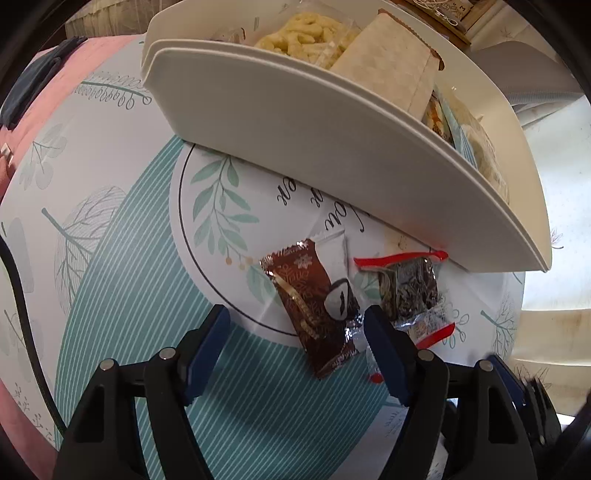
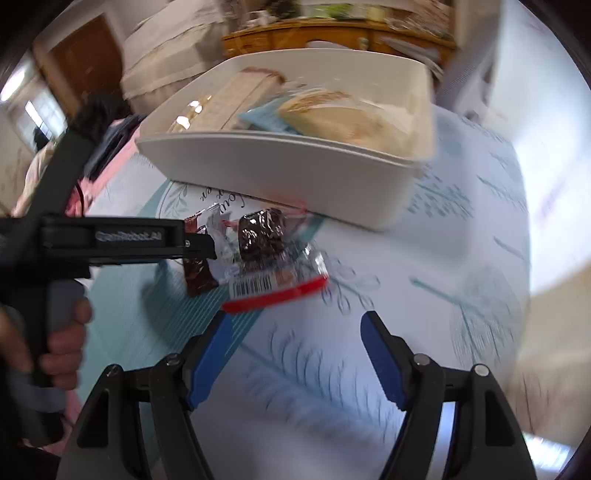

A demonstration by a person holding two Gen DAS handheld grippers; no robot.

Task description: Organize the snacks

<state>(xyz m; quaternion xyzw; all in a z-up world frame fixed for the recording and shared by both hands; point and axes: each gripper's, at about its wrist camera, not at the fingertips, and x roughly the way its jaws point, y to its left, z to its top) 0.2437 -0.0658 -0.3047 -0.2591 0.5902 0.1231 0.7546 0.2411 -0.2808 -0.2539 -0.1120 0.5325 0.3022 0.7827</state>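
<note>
Blue pads (image 1: 380, 350) on the left claw (image 1: 295, 314), wide apart, open. Brown pack (image 1: 314, 306) flat on the bench (image 1: 129, 295) between them, not squeezed. Right pad close to the edge of the pack; touching or not, cannot tell. Clear bag (image 1: 406, 291) with red ends just beside the brown pack, a dark snack inside, one corner under the right pad. White tub (image 1: 332, 147) just past both packs, on the leafy cloth. Pale puffs (image 1: 306, 33) and a paper bag (image 1: 391, 70) in the tub, with more packs behind.

Right claw (image 2: 295, 317) open too, nothing between its blue pads, only leafy cloth below. Blurry view here. Clear bag (image 2: 262, 236) just ahead of the right claw, red end nearest. Brown pack (image 2: 199, 277) to the left of it, partly hidden by the black body of the left claw. Hand (image 2: 62, 350) wrapped round that handle at the left edge. White tub (image 2: 277, 173) further back, full of snacks.
</note>
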